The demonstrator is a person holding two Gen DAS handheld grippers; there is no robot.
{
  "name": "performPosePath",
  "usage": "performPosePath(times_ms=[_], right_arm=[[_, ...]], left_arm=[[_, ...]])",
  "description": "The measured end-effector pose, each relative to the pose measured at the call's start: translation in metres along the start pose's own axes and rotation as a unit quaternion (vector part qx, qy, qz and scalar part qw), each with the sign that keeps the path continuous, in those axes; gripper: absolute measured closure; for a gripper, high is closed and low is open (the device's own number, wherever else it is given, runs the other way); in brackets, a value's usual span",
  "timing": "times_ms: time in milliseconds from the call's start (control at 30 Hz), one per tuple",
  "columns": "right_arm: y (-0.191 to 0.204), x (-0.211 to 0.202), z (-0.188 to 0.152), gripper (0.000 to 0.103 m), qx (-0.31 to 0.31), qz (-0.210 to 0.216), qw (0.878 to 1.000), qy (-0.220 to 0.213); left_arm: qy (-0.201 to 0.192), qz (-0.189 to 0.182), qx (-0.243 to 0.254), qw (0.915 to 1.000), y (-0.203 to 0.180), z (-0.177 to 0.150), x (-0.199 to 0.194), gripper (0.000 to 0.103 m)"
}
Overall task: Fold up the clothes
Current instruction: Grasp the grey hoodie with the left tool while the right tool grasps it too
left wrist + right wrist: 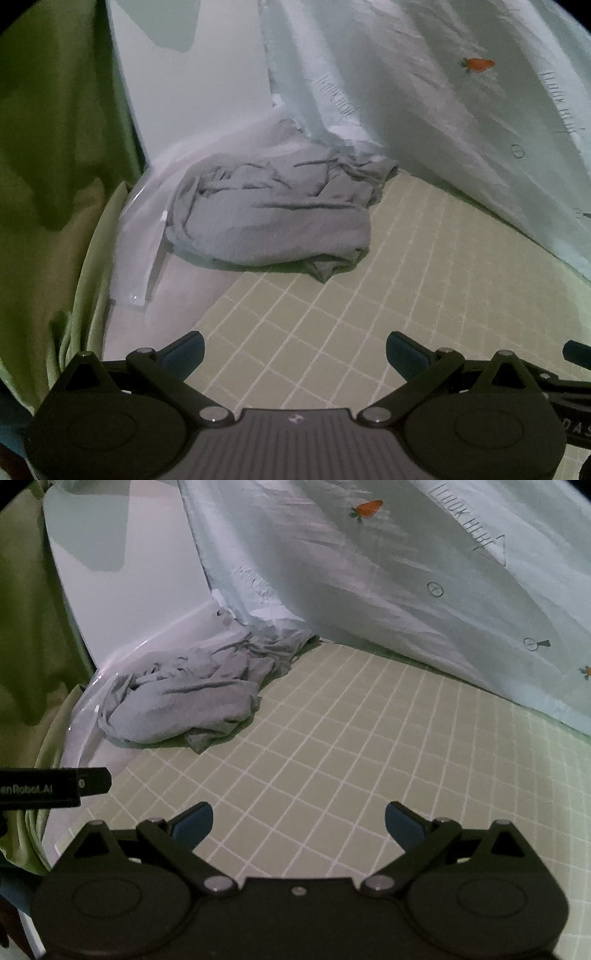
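Both wrist cams low over grid mat point(332, 314), facing fwd; share grey garment point(177, 701).

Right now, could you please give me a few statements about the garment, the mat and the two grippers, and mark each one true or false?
1. The grey garment lies neatly folded flat. False: it is a crumpled heap.
2. The left gripper is open and holds nothing. True.
3. The right gripper is shut on the garment. False: it is open and empty, over bare mat.
4. The green gridded mat lies bare between both grippers and the garment. True.
5. The pale printed cloth behind the mat shows a carrot. True.
6. The garment sits at the mat's near right corner. False: it sits at the far left, against the white surface.
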State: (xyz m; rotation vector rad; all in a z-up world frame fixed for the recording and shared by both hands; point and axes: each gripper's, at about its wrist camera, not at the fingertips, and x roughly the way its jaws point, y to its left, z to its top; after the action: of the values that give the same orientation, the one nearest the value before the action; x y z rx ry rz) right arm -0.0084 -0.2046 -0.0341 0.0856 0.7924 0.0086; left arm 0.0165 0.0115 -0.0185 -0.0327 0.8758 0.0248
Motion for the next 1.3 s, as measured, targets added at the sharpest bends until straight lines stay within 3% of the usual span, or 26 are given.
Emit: performPosePath(times_ms=[200, 633, 933, 1000, 1067, 1100, 1167, 1300], right_arm=[[0.002, 0.021, 0.007, 0.002, -0.007, 0.001, 1.000, 0.019], [0.022, 0.125, 0.096, 0.003, -0.013, 0.010, 1.000, 0.025], [0.058, 0.236, 0.146, 0.016, 0.000, 0.046, 0.998, 0.041], [0.064, 0.258, 0.154, 0.016, 0.016, 0.060, 0.997, 0.045], [0.067, 0.278, 0.161, 0.018, 0.035, 0.067, 0.996, 0.050], [0.069, 0.287, 0.163, 0.020, 0.042, 0.070, 0.995, 0.054], [0.071, 0.302, 0.166, 0.043, 0.050, 0.079, 0.994, 0.064], [0.073, 0.308, 0.161, 0.076, 0.037, 0.101, 0.992, 0.063]], left_arm=[[0.019, 0.012, -0.016, 0.9996, 0.010, 0.006, 0.021, 0.000], [0.063, 0.031, -0.051, 0.9962, 0.039, 0.067, 0.126, 0.002], [0.096, 0.033, -0.141, 0.9848, 0.071, 0.098, 0.208, 0.028], [0.105, 0.037, -0.160, 0.9808, 0.078, 0.101, 0.221, 0.038], [0.103, 0.040, -0.163, 0.9804, 0.079, 0.103, 0.223, 0.039], [0.102, 0.041, -0.162, 0.9806, 0.079, 0.104, 0.224, 0.042], [0.099, 0.046, -0.151, 0.9824, 0.078, 0.102, 0.222, 0.046], [0.097, 0.064, -0.137, 0.9838, 0.078, 0.097, 0.216, 0.071]])
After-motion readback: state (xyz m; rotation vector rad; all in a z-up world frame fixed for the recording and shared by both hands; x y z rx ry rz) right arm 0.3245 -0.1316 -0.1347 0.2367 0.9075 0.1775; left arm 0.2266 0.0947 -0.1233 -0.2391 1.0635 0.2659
